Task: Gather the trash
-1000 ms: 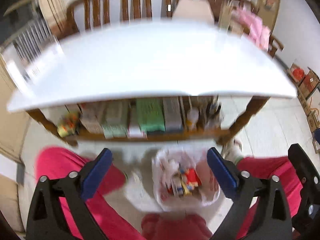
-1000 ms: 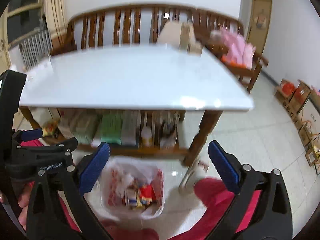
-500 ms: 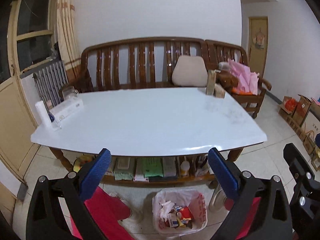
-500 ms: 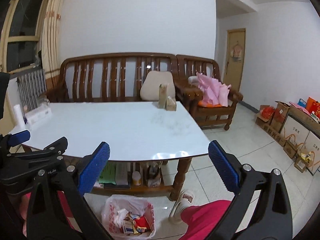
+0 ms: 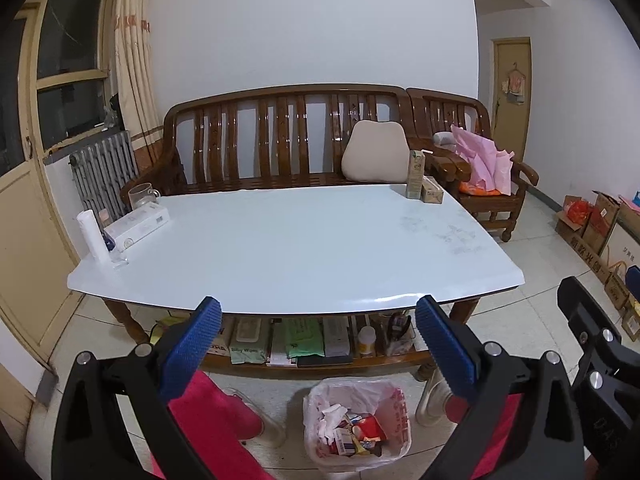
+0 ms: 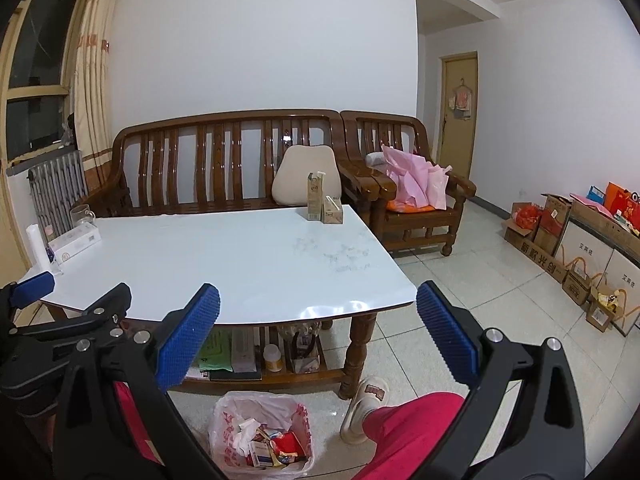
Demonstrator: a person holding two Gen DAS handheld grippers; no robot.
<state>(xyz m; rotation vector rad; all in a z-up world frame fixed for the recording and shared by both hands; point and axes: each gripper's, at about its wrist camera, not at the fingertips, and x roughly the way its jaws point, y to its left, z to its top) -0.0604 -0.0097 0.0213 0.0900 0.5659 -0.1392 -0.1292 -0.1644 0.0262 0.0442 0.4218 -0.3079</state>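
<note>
both claws gape wide and empty, the left gripper (image 5: 316, 324) and right gripper (image 6: 318, 312) held up over the near edge of the white table (image 5: 280, 248). the lined trash bin (image 5: 358, 424) sits on the floor between the person's knees, already holding wrappers. two cartons (image 6: 324, 202) stand at the far corner; that long reach could tip the upright one, or knock it off the edge.

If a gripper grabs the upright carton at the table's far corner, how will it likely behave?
The carton stands tall and narrow, so a sideways nudge would probably tip it. A straw sticks from its top, so it is likely opened and perhaps light; its thin walls may dent under a squeeze. The box close beside it could get bumped.
</note>
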